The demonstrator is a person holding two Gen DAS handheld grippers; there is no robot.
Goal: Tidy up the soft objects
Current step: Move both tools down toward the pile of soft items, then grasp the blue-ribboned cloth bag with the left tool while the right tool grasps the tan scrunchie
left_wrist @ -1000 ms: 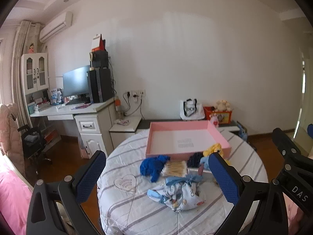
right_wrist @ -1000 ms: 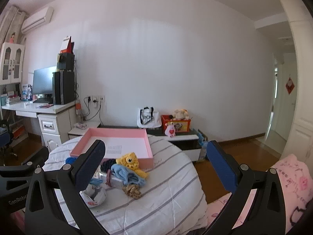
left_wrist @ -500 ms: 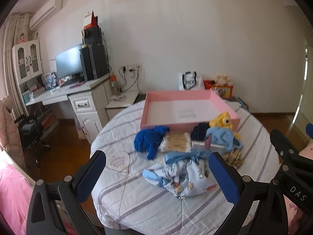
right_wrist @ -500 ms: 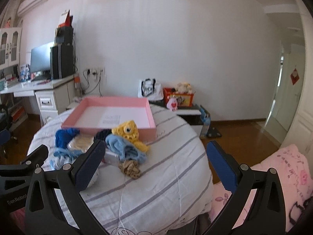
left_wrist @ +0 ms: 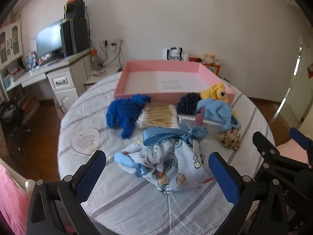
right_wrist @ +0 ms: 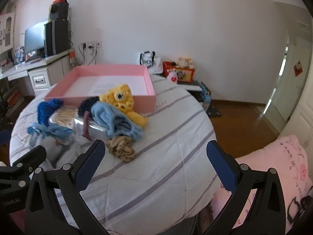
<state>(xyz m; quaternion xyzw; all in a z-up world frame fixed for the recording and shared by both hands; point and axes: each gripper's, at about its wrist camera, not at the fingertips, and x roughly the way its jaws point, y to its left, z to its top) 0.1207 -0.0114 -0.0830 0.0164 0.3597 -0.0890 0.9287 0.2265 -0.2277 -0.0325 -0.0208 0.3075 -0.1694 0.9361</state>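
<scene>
A pink tray sits on the far side of a round striped table. In front of it lies a pile: a dark blue knit piece, a printed cloth with a blue ribbon, a light blue knit piece, a yellow knit toy, a dark navy knit piece and a tan scrunchie. My left gripper is open, just short of the printed cloth. My right gripper is open above the table, to the right of the scrunchie.
A pack of cotton swabs and a silver tin lie in the pile. A desk with a monitor stands at the left. A low shelf with a bag and toys is behind the table. A pink bed is at the right.
Both grippers have moved forward and tilted down toward the table, so the pile and the tray look larger and nearer. Both stay open and empty.
</scene>
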